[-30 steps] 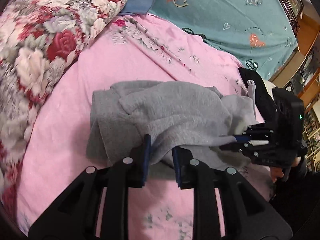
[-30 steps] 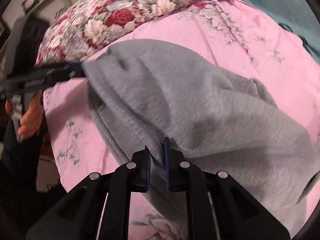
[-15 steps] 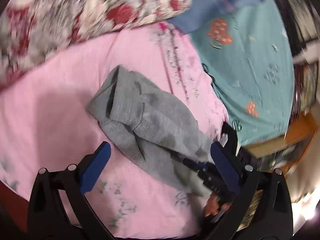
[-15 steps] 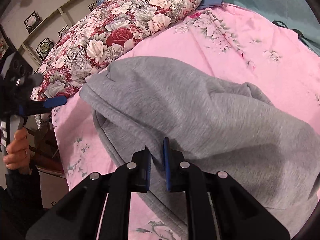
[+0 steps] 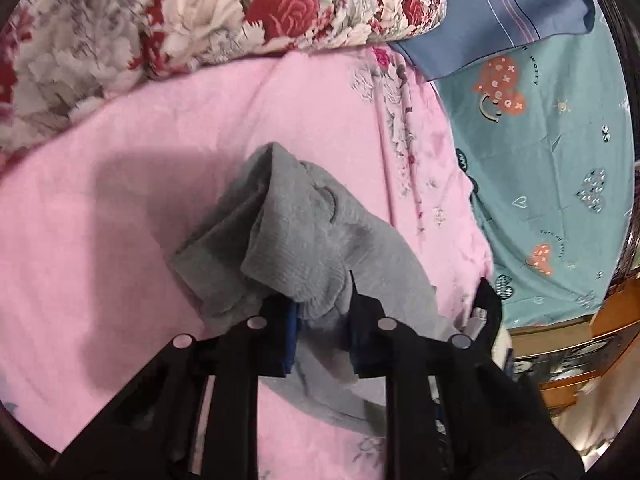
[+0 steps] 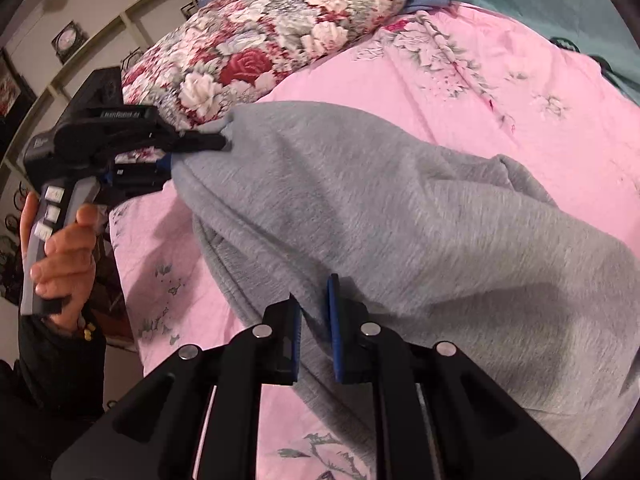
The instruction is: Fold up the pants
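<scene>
1. One pair of grey pants (image 6: 400,216) lies bunched on the pink sheet (image 6: 540,92) of a bed; in the left wrist view the same pants (image 5: 304,232) sit in the middle of the pink sheet (image 5: 120,208), folded over on themselves with a ribbed edge on top.
2. Two grippers are in play, one in each hand. The left gripper (image 5: 322,336) has its two fingers closed on a bunched ribbed part of the pants, cloth filling the gap between them. In the right wrist view the left gripper (image 6: 196,148) pinches one end of the grey cloth and holds it raised off the sheet.
3. The right gripper (image 6: 314,320) has its two blue-padded fingers pressed on a fold at the near edge of the pants, with grey cloth squeezed between the pads.
4. One bare hand (image 6: 64,248) shows, wrapped around the grey handle of the left gripper.
5. One floral pillow (image 6: 280,32), red and white roses, lies at the head of the pink sheet; the left wrist view shows it too (image 5: 180,12).
6. One teal sheet (image 5: 552,168) with heart prints lies beside the pink one, and one blue pillow (image 5: 500,12) rests touching the floral pillow.
</scene>
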Motion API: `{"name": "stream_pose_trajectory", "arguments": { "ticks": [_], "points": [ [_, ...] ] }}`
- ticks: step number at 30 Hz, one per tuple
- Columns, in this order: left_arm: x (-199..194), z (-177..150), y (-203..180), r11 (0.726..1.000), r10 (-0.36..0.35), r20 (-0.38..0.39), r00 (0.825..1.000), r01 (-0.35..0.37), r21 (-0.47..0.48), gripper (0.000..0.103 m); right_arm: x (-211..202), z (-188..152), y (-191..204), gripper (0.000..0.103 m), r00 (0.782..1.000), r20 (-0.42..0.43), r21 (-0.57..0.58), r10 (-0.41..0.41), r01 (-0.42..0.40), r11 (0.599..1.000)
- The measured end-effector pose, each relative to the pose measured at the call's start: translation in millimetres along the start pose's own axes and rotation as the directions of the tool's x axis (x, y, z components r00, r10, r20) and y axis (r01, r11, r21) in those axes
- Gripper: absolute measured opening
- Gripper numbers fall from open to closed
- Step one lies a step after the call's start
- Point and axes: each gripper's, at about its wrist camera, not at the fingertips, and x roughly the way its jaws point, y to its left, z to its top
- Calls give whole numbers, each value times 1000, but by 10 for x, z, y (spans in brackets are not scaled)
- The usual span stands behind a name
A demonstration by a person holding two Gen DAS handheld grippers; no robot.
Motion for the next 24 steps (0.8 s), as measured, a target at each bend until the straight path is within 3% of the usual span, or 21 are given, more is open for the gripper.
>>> {"name": "stream_pose_trajectory", "arguments": {
  "ticks": [2,5,8,9,10,11,13,15,17,18,19,21,24],
  "points": [
    [-11,-29,49,999,36,-4,999,-35,28,20,-13,-17,177,13,1000,-13,-75,-27,26,997],
    [183,-29,208,993,104,-78,992,-100,61,20,186,-106,282,13,995,-84,-108,-60,51,993],
    [219,-32,209,987,107,-80,991,-97,125,22,386,-190,261,17,991,-110,-100,-75,64,993],
    [183,-45,183,985,101,-77,992,-89,145,26,375,-177,277,21,991,-116,-108,-74,62,992],
    [147,-58,150,983,95,-78,992,-81,165,36,353,-168,297,38,989,-125,-116,-77,63,991],
    [111,-71,119,981,87,-77,993,-72,181,43,309,-150,327,48,986,-152,-118,-66,48,992],
    [-3,-113,61,974,89,-58,994,-75,212,58,180,-114,403,51,986,-165,-107,-3,-15,994],
    [-165,-170,-21,958,141,-4,990,-135,252,74,32,-48,493,51,990,-132,-109,56,-70,992],
    [-370,-234,-90,941,170,59,984,-179,287,74,-66,65,525,44,993,-64,-77,103,-108,991],
    [-485,-261,-146,931,187,92,978,-206,301,74,-52,112,532,21,994,-39,-73,98,-101,992],
    [-568,-277,-197,924,197,122,973,-225,309,74,3,144,537,6,996,-35,-79,80,-82,994],
    [-669,-301,-310,919,177,157,972,-220,328,74,248,167,491,6,995,-75,-58,67,-71,996],
    [-532,-328,-492,910,129,137,982,-172,376,72,629,143,354,6,985,-155,17,78,-76,997]
  ]
}}
